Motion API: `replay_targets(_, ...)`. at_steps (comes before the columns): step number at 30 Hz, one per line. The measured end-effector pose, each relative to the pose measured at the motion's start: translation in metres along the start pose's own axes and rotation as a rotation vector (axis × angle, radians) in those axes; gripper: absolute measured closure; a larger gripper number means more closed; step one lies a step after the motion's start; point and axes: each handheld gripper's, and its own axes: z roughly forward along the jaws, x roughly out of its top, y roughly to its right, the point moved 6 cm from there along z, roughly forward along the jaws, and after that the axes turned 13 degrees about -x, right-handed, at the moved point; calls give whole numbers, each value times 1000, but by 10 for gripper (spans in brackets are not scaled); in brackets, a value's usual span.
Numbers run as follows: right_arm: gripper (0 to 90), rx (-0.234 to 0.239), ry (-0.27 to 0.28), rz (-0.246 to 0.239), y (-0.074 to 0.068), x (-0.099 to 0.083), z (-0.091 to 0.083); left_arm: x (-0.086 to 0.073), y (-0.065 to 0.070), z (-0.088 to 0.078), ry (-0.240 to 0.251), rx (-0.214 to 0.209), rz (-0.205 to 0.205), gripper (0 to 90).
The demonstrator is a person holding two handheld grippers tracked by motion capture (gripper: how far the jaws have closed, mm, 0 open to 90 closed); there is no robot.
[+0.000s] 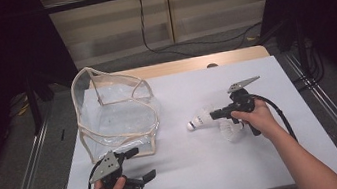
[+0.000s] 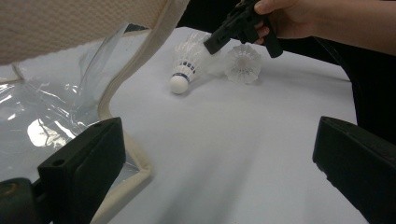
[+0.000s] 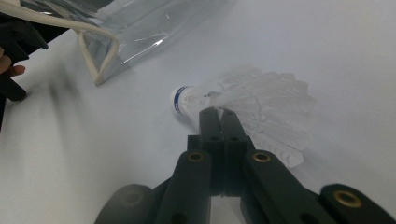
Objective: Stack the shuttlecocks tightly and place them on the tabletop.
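A white shuttlecock (image 1: 200, 119) with a blue band lies tilted on the white table top (image 1: 203, 170), its cork toward the clear bag (image 1: 114, 114). My right gripper (image 1: 214, 115) is shut, its black tips pinching the feather skirt of that shuttlecock (image 3: 196, 100). A second shuttlecock (image 1: 230, 129) stands under the right hand, beside the first (image 2: 242, 63). My left gripper (image 1: 143, 163) is open at the table's front left, with nothing between its jaws, just in front of the bag's cream-trimmed corner (image 2: 135, 163).
The clear plastic bag (image 3: 135, 32) stands open-mouthed at the left, its cream rim raised. Bare white surface lies between the bag and the shuttlecocks (image 2: 187, 70). Metal rails run along both table sides, and a cable hangs at the back.
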Motion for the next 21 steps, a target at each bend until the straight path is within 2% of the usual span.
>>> replay_targets(12, 900, 28, 7, 8, -2, 0, 2, 0, 0, 0, -1, -1, -1, 28)
replay_targets(17, 899, 14, -2, 0, -1, -1, 2, 0, 0, 0, -2, 0, 0, 28)
replay_targets(21, 852, -10, -20, -11, 1, -3, 2, 0, 0, 0, -3, -1, 1, 28)
